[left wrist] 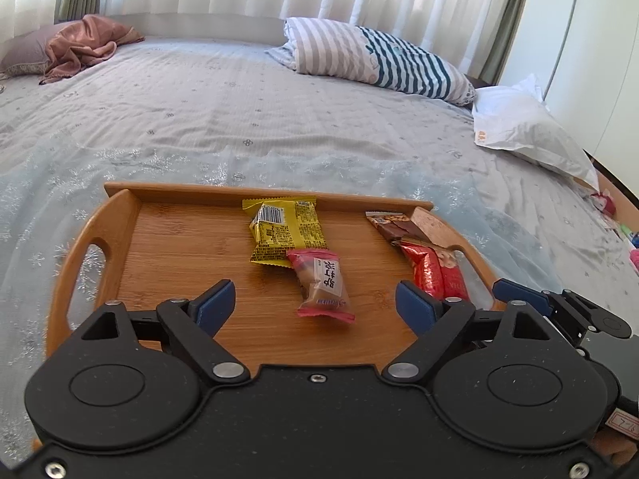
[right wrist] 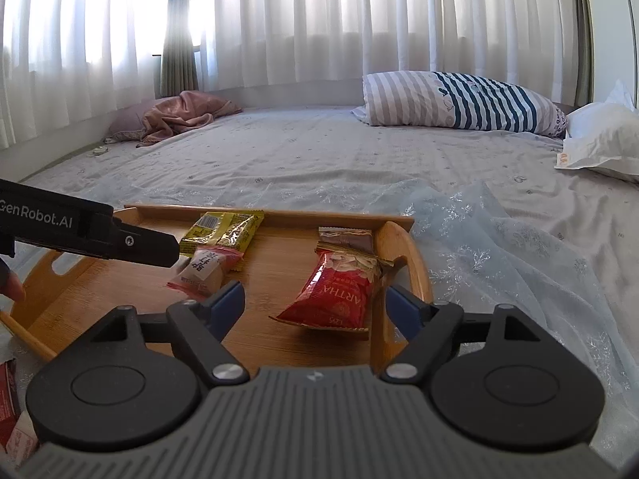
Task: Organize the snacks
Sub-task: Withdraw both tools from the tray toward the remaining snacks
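Here both grippers, left gripper [left wrist: 315,303] and right gripper [right wrist: 315,305], are spread wide above the bamboo tray [left wrist: 167,247], holding nothing.

Left gripper [left wrist: 315,303]: jaws spread wide, blue pads [left wrist: 215,305] well apart, nothing between them; body level, pointing forward and slightly down. Seen from the right wrist view, it enters from the left edge as a black bar angled down to the right. A dark fingertip of the person's hand [right wrist: 10,285] shows just below it at the frame edge.

Right gripper [right wrist: 313,303]: jaws likewise wide apart, blue pads [right wrist: 227,303] clear of contact, nothing gripped
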The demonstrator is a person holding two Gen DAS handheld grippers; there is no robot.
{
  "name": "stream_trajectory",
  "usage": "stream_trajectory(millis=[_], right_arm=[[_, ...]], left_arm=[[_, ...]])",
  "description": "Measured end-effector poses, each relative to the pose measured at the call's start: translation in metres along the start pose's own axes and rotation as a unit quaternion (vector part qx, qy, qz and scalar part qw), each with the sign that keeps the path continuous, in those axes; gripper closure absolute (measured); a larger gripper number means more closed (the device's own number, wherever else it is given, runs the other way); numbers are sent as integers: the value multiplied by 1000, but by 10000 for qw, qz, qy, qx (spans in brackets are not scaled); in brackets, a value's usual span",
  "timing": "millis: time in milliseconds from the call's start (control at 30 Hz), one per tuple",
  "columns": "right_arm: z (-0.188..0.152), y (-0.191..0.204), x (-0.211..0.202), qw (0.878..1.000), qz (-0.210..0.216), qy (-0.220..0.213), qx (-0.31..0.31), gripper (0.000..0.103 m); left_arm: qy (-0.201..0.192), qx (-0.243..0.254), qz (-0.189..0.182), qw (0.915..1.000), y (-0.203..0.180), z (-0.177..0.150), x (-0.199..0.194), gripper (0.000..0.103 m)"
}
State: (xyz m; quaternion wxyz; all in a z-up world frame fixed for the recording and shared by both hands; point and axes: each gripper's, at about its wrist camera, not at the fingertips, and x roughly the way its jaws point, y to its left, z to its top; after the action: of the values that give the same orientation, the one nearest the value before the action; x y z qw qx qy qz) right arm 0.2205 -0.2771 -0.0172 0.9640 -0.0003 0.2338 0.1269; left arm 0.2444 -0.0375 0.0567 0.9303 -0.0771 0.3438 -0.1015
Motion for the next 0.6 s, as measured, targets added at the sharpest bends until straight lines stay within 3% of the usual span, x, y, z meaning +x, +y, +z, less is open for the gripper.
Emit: stream_trajectory(millis=[600], right_arm=[[-23, 33, -60, 9990, 281, -297, -153, 11]], left_arm=[[-426, 141, -95, 9989, 10, -47, -94, 8]])
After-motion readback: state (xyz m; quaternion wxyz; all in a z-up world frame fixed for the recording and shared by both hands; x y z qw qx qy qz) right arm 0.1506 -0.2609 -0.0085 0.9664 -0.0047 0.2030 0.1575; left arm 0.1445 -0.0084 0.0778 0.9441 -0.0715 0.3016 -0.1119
